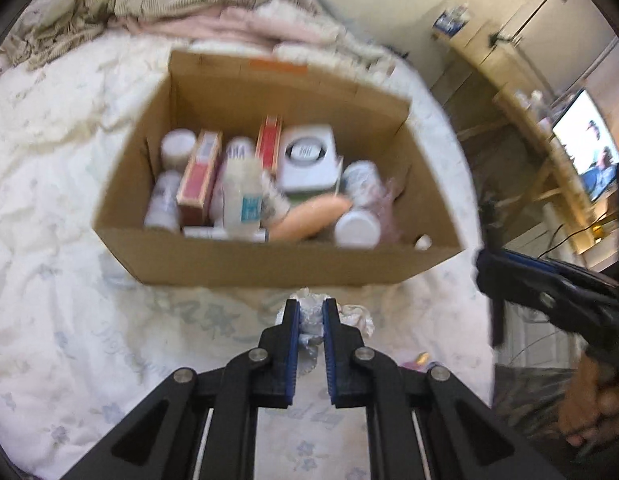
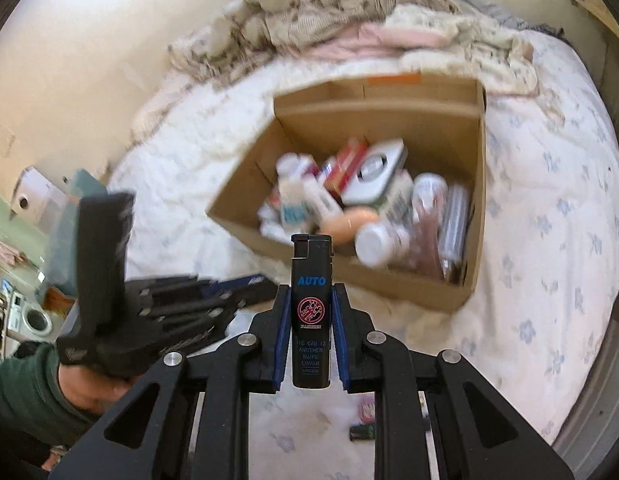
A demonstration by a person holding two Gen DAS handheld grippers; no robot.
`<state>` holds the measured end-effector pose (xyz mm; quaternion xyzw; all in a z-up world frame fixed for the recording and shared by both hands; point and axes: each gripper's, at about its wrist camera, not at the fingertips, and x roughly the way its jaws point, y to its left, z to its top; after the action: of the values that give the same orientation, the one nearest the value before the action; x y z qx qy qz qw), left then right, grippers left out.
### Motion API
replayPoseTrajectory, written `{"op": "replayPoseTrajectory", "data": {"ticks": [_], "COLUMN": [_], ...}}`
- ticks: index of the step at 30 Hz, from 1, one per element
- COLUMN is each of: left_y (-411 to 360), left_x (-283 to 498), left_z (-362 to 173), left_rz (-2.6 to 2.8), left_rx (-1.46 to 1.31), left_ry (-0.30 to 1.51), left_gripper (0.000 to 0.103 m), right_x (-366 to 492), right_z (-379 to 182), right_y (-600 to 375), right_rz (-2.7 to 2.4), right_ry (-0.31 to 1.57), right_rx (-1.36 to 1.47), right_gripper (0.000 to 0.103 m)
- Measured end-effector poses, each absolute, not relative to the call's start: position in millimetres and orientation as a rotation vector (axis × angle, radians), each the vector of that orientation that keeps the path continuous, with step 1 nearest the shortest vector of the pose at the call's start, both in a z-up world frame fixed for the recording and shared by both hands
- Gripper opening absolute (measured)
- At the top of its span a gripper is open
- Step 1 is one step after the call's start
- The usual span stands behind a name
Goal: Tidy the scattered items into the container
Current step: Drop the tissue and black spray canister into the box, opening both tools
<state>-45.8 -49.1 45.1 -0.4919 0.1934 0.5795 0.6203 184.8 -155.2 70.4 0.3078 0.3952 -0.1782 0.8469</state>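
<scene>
The left gripper [image 1: 311, 312] has its jaws clamped on a crumpled white wrapper [image 1: 312, 316], above the bed [image 1: 49, 200] near the cardboard box [image 1: 269, 260]. The right gripper's [image 2: 309, 300] jaws pinch an upright black lighter [image 2: 310, 312] before the box's near wall.

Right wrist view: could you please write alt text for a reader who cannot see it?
The right gripper holds a black lighter upright between its fingers, in front of an open cardboard box full of bottles and small packets on a bed. At the left, a hand holds the left gripper.
</scene>
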Motion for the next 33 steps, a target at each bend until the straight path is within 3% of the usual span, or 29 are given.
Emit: {"op": "replayPoseTrajectory", "data": {"ticks": [5, 10, 28, 31, 33], "left_y": [-47.4, -16.9, 69.4, 71.4, 71.0], "left_x": [-62.7, -64.0, -52.4, -54.1, -56.3], "left_z": [82.1, 106.6, 47.3, 44.2, 43.5], "left_rz": [1.343, 1.382, 1.434, 1.431, 1.424], "left_rx": [-1.123, -1.044, -1.043, -1.078, -1.109], "left_ry": [0.313, 0.306, 0.519, 0.527, 0.531], "left_gripper": [0.011, 0.011, 0.015, 0.033, 0.067], "right_x": [188.0, 197.8, 242.7, 244.3, 245.2], "right_z": [79.1, 77.7, 15.1, 13.7, 13.9], "right_y": [-189.8, -218.5, -248.6, -245.9, -244.8], "right_rz": [-0.415, -0.471, -0.587, -0.603, -0.633], "right_ry": [0.762, 0.767, 0.945, 0.955, 0.96], "right_rx": [0.694, 0.694, 0.661, 0.654, 0.631], "right_gripper": [0.021, 0.021, 0.021, 0.022, 0.023]}}
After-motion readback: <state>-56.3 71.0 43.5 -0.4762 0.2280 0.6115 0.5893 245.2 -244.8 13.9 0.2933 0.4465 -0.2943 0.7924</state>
